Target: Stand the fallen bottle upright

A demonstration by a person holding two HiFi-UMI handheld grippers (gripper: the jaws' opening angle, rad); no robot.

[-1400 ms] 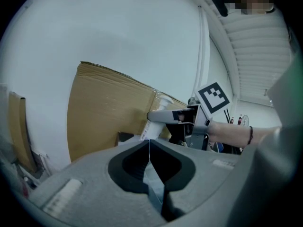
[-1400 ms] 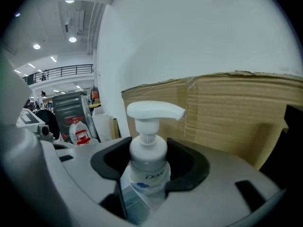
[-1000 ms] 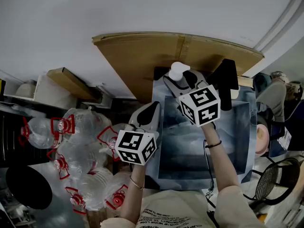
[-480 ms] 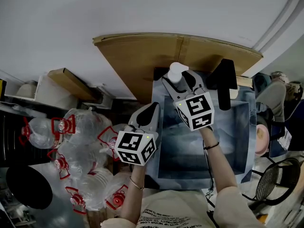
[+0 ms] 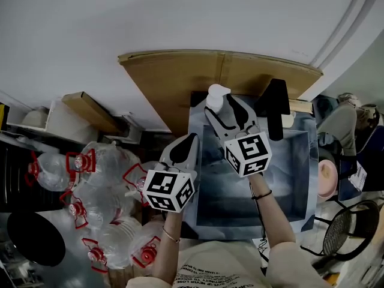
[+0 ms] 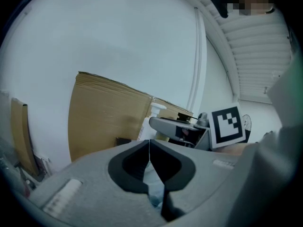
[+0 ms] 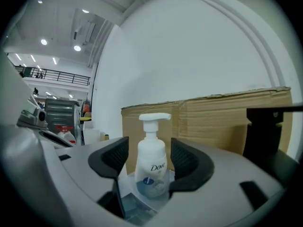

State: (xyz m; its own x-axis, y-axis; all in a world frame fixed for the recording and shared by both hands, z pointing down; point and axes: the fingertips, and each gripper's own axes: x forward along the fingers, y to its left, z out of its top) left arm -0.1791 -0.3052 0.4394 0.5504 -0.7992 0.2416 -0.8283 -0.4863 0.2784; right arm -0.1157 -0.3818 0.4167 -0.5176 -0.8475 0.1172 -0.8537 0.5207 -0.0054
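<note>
Pump bottle [image 5: 216, 96] upright before the cardboard sheet [image 5: 180, 77], right gripper [image 5: 223, 105] let go.
Head view: the white bottle stands on the blue-grey mat [image 5: 288, 179] just in front of the cardboard sheet, between the right gripper's spread jaws. The left gripper [image 5: 189, 139] hangs well back from the sheet, toward its left end, jaws pressed together. Left gripper view: its two jaws meet with nothing between them, and beyond them the bottle [image 6: 152, 113] rises against the sheet [image 6: 104, 112]. Right gripper view: the jaws have just been opening and stand wide on either side of the bottle [image 7: 152, 164], a thin gap at each pad, with the sheet [image 7: 213, 117] close behind it.
</note>
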